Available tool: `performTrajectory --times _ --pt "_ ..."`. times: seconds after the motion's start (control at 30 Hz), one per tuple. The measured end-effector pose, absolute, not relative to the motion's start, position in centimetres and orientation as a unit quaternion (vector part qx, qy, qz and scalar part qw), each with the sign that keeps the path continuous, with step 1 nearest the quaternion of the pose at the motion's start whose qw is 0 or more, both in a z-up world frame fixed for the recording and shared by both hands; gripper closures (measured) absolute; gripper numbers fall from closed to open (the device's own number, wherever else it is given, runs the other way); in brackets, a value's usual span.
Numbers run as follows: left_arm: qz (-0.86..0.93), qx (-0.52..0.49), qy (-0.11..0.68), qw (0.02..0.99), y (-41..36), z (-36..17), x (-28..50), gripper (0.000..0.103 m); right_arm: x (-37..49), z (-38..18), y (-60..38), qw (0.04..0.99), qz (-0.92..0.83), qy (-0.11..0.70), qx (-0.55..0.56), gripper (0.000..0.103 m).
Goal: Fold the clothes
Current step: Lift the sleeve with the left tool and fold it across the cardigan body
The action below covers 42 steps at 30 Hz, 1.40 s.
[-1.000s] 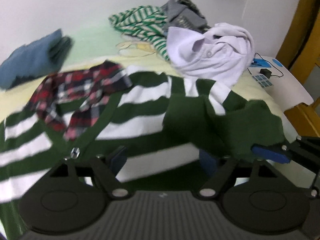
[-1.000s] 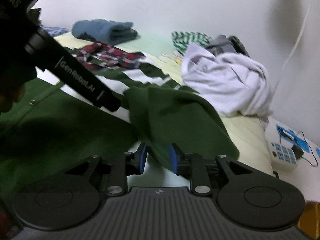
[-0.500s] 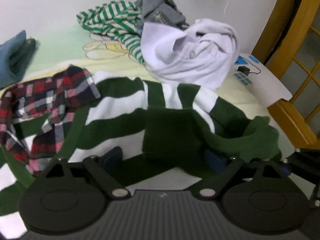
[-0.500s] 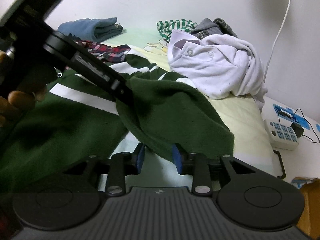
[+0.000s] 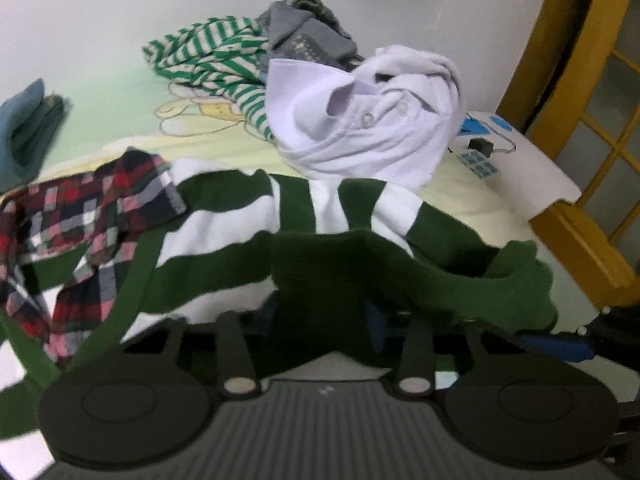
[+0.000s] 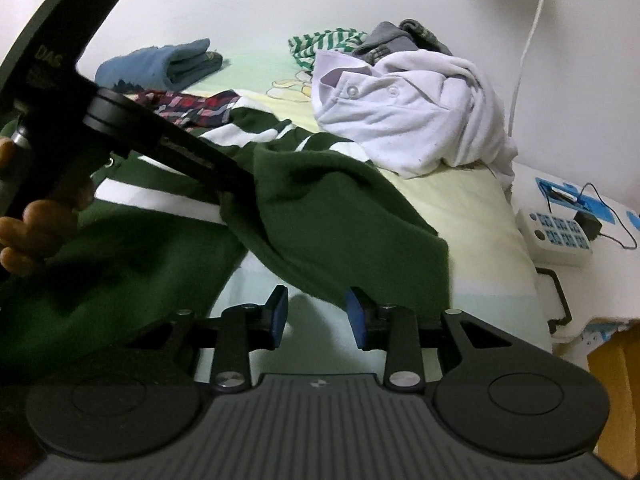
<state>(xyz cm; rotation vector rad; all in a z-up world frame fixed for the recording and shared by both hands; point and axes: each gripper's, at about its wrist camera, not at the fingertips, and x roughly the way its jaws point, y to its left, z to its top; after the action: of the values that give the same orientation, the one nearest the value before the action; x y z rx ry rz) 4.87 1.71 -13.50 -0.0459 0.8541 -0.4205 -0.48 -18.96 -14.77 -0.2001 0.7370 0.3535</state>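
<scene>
Two grippers are working one green-and-white striped cardigan (image 5: 224, 240), which is lying spread across the bed (image 6: 464, 216) with its body running away toward ten o'clock in the left wrist view. The left gripper (image 5: 324, 316) is pinching a solid green fold of that cardigan, apparently a sleeve (image 6: 344, 216); its jaws are drawn in on the cloth, which is bunching between them and draping over the blue pads. The right gripper (image 6: 316, 312) is standing partly open, its pads apart, and the sleeve's lower edge is hanging just in front of the gap, brushing the right-hand pad, with nothing clamped. In the right wrist view the sleeve's long axis is running from the left gripper's fingers at about ten o'clock down to the free hem at about five o'clock, so the loose end is lying nearer the right gripper while the left is holding the inner end. Any fold across the body would likely be turning on that line, carried toward nine o'clock. Beyond, at twelve o'clock, a white polo shirt (image 5: 368, 132), a green striped top (image 5: 208, 60) and a grey garment (image 5: 304, 36) are lying heaped; a plaid shirt (image 5: 72, 216) is overlapping the cardigan at nine o'clock, and a folded blue garment (image 6: 160, 64) is sitting farther back.
</scene>
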Motion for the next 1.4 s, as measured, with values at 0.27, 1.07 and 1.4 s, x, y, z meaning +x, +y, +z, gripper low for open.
performTrajectory --times 0.27,1.07,1.4 --pt "-0.151 0.001 0.388 0.909 2.0 -11.8 2.5 0.095 -1.2 -13.8 -20.3 0.919 0.165 0.352 -0.064 0.067" --pt "0.104 -0.022 0.241 0.965 22.0 1.7 -0.7 0.098 -2.5 -11.9 -13.9 0.918 0.223 0.323 -0.061 0.060" --pt "0.125 -0.030 0.295 0.947 29.8 -1.8 -1.2 0.103 -3.5 -13.1 -8.1 0.912 0.193 0.330 -0.150 0.060"
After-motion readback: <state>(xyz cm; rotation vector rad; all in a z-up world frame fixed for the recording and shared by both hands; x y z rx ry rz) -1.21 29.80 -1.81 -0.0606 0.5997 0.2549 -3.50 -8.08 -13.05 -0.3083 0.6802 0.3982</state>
